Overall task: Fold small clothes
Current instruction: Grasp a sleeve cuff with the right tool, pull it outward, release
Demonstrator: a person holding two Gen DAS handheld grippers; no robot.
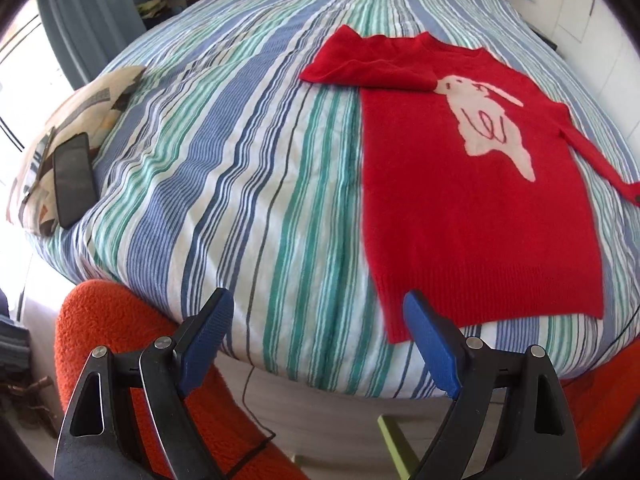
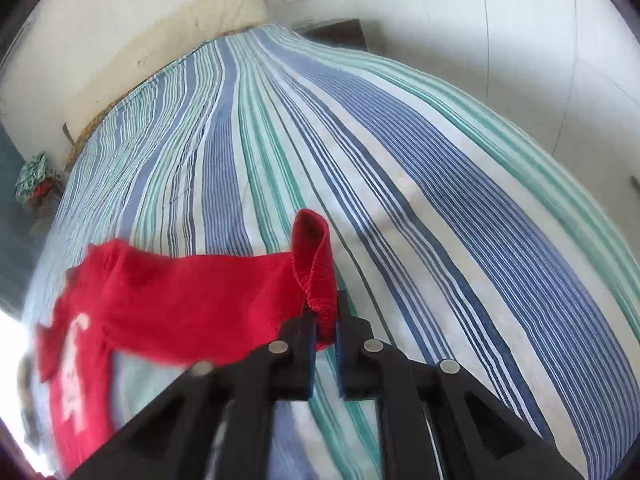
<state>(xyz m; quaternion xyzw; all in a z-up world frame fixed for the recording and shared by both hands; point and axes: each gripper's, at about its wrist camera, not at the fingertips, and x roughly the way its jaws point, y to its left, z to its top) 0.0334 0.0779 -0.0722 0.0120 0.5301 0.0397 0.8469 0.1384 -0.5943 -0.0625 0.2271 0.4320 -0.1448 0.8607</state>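
A small red sweater (image 1: 472, 184) with a white rabbit motif (image 1: 486, 120) lies flat on the striped bed. Its left sleeve (image 1: 368, 66) is folded across the chest. The other sleeve (image 1: 596, 156) stretches off to the right edge of the left wrist view. My left gripper (image 1: 318, 316) hangs open over the bed's near edge, just left of the sweater's hem corner, with nothing between its blue pads. In the right wrist view my right gripper (image 2: 323, 312) is shut on the sleeve cuff (image 2: 314, 256), which stands up in a loop above the jaws; the sleeve (image 2: 192, 296) trails left to the sweater body.
A striped blue, green and white bedspread (image 1: 224, 168) covers the bed. A dark phone (image 1: 74, 178) rests on a patterned pillow (image 1: 80, 120) at the left. An orange fuzzy seat (image 1: 120, 340) sits below the bed's edge. Walls (image 2: 480, 32) border the far side.
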